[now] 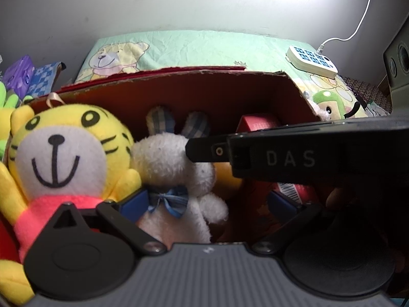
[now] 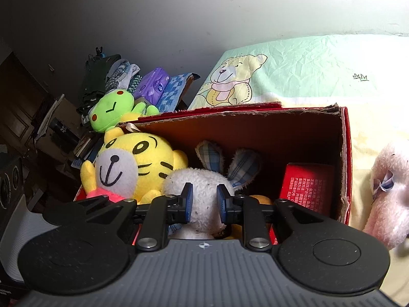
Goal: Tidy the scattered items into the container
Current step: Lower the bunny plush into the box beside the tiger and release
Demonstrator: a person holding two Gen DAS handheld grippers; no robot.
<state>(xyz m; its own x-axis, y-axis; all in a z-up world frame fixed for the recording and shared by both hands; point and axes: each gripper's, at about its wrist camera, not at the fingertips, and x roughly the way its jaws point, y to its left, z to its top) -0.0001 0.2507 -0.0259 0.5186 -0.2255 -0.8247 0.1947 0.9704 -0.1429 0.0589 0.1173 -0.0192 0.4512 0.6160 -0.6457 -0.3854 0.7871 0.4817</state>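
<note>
A red cardboard box (image 1: 204,87) (image 2: 255,133) holds a yellow tiger plush (image 1: 64,148) (image 2: 133,163), a white rabbit plush (image 1: 166,163) (image 2: 204,181) with checked ears, a small red carton (image 2: 306,184) and something orange (image 1: 225,176). My left gripper (image 1: 208,202) stands wide open over the box, and the rabbit's body lies between its blue pads. My right gripper (image 2: 205,199) hovers at the rabbit's head with its pads a narrow gap apart and white fur showing in the gap. Its black finger (image 1: 204,151) crosses the left wrist view from the right. A pale pink plush (image 2: 388,197) lies outside the box on the right.
The box sits on a green bedsheet (image 1: 179,48) printed with a bear. A green frog plush (image 2: 112,110), a purple tissue pack (image 2: 153,84) and clothes are piled to its left. A white power strip (image 1: 310,61) with a cable lies at the back right, beside a speaker (image 1: 398,58).
</note>
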